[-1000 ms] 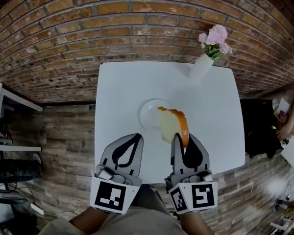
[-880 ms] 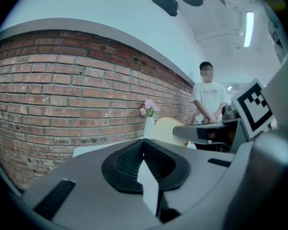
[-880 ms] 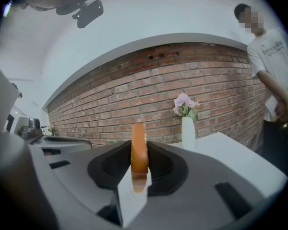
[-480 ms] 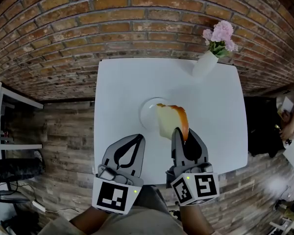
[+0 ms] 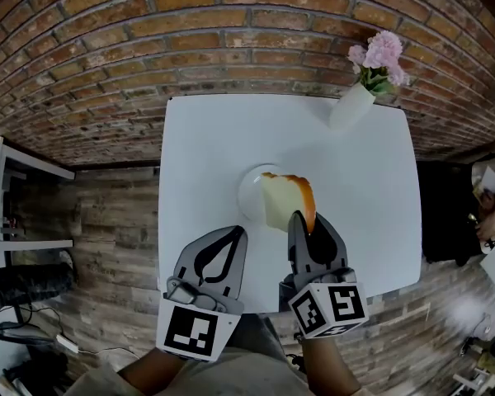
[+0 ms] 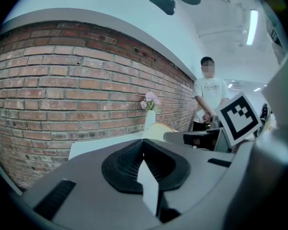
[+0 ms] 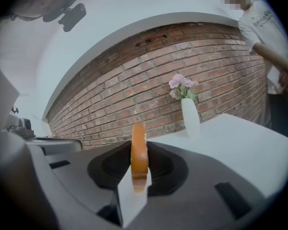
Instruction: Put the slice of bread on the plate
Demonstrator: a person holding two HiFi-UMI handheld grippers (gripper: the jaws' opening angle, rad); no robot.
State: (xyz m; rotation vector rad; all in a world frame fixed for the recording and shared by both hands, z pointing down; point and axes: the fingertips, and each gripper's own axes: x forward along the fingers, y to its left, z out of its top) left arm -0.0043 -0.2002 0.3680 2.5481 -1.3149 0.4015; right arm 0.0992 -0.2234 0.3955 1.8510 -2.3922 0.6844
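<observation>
Right gripper (image 5: 303, 221) pinching bread slice (image 5: 280, 205) upright over plate (image 5: 246, 191); left gripper (image 5: 233, 234) pressed together, empty

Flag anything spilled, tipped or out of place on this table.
Nothing stands out. The vase stands upright at the far corner, the plate lies flat mid-table, and the slice of bread is held on edge in the right hand-held gripper.

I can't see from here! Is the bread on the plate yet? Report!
Right gripper shut on slice of bread, on edge over plate. Left gripper shut, empty. Flower vase far back, not in way.
</observation>
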